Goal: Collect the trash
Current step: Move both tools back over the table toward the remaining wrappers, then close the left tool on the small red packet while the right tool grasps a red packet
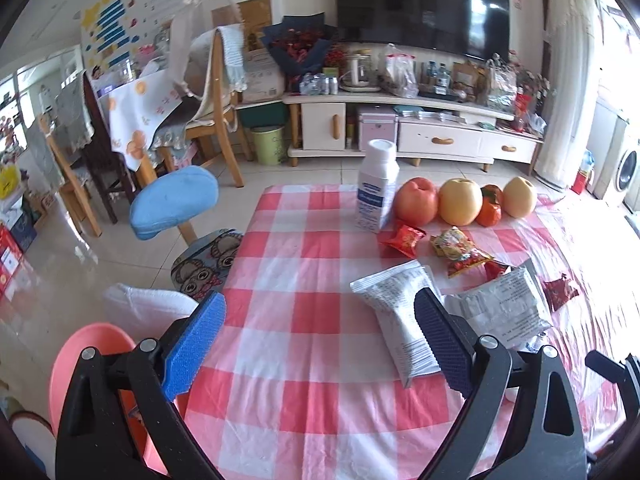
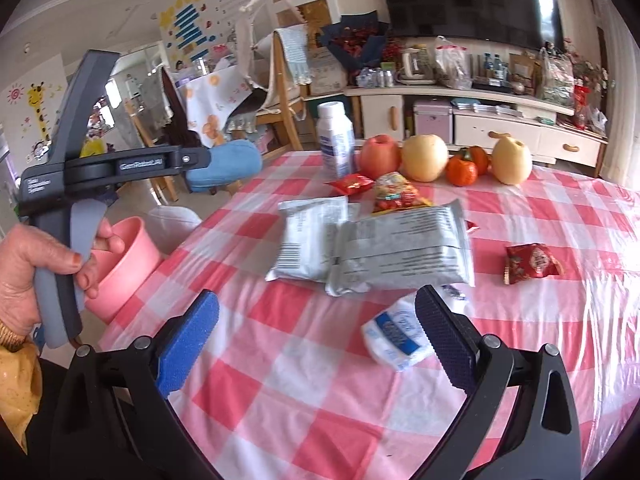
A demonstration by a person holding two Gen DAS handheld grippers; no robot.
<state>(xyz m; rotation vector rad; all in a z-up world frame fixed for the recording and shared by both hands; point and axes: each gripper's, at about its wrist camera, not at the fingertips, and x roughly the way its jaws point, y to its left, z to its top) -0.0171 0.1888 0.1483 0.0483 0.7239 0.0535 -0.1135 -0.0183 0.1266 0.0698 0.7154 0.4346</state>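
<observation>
Both claws empty, jaws standing wide apart above the checked worktop (image 2: 312, 400). My right claw (image 2: 316, 340) hovers nearest the crumpled blue-and-white wrapper (image 2: 394, 338) — it lies just ahead and toward the dark pad, touching the cloth, long axis slanting across the jaw line. My left claw (image 1: 320, 344) faces the two silver packets (image 1: 400, 312), which lie to its right. The pink bin (image 2: 128, 260) sits off the worktop's left edge. Judgement: the right claw should take the wrapper first.
</observation>
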